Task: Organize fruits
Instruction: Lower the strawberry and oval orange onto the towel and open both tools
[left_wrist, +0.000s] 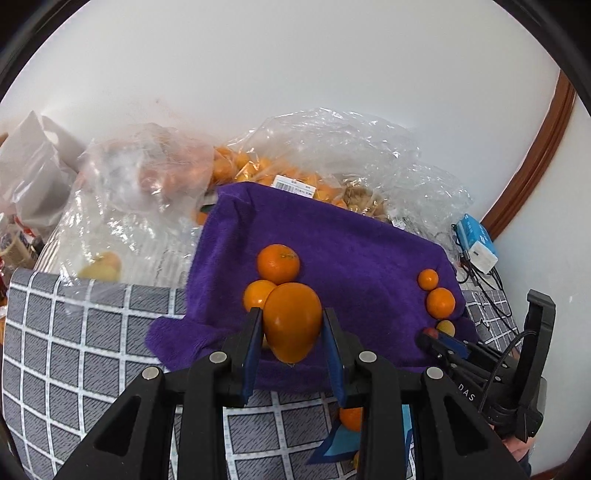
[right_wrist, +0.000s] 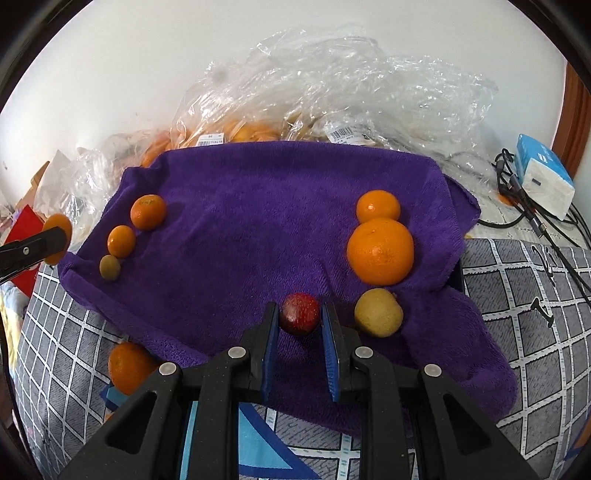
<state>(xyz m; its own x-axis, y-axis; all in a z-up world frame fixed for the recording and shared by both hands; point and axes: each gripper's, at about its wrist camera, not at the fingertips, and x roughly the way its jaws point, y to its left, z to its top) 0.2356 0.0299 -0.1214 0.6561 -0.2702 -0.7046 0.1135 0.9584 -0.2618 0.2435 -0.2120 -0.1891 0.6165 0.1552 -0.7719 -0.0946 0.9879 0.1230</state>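
Clamped on fruit, both pairs of blue-padded fingers are pressed against what they carry. The left gripper pinches an egg-shaped orange fruit over the near edge of the purple towel, just in front of two mandarins that lie in a line on the towel's left side. In the right wrist view that line shows a small greenish fruit at its near end, close to the towel's left edge.

The right gripper is closed on a small dark red fruit held low over the towel's near edge — whether the fruit touches the cloth cannot be told. Just beside it, toward the towel's right edge, sits a yellow-green round fruit; behind that lies a large orange touching a smaller orange, the three making a row along the right side.

One more orange rests off the towel on the grey checked cloth, near the towel's near left corner. Beyond the far edge, clear plastic bags of orange fruit are heaped against the white wall — and a blue-and-white box with cables lies past the far right corner.
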